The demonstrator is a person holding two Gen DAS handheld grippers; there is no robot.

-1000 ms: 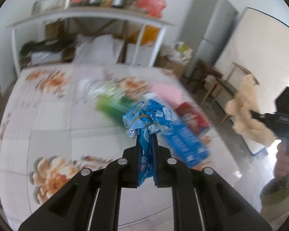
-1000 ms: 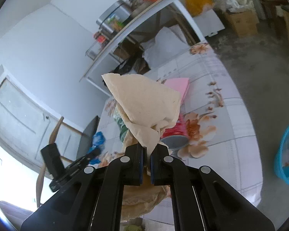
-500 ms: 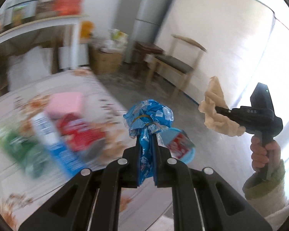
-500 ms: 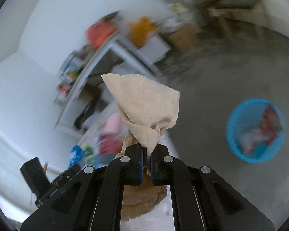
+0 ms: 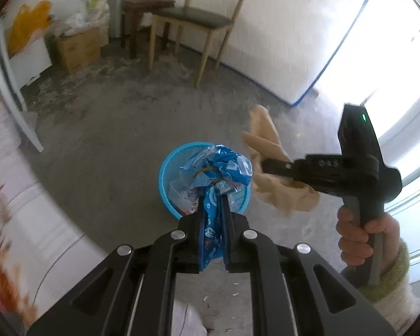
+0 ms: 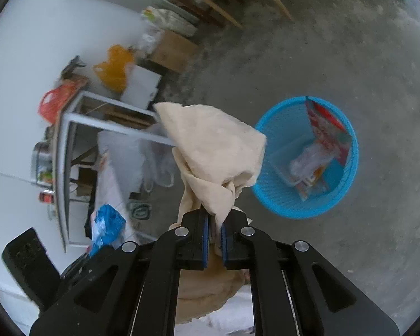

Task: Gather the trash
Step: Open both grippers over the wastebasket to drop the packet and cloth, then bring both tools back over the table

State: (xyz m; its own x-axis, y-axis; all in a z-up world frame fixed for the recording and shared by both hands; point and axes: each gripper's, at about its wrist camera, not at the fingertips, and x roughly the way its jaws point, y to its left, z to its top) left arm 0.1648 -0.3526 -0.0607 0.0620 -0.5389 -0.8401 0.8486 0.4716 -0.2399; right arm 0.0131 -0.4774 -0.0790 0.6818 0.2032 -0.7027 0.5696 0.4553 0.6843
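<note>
My left gripper (image 5: 212,198) is shut on a crumpled blue wrapper (image 5: 224,168), held right above a blue mesh bin (image 5: 165,173) on the floor; the bin holds red and clear wrappers. My right gripper (image 6: 215,212) carries a beige paper napkin (image 6: 215,145). Its jaws are opening, with the napkin still standing between the pads. From that view the bin (image 6: 280,117) lies ahead to the right. In the left wrist view the right gripper (image 5: 263,165) and napkin (image 5: 268,190) hover beside the bin's right rim.
A person's hand (image 5: 355,238) grips the right tool. A floral-cloth table (image 5: 28,210) runs along the left. A wooden chair (image 5: 198,19), a stool and a cardboard box (image 5: 75,47) stand by the far wall. Bare concrete floor surrounds the bin.
Both grippers swung from the table out over the floor and tilted down toward the blue bin. The right jaws have parted a little around the napkin. The left still clamps the wrapper.
</note>
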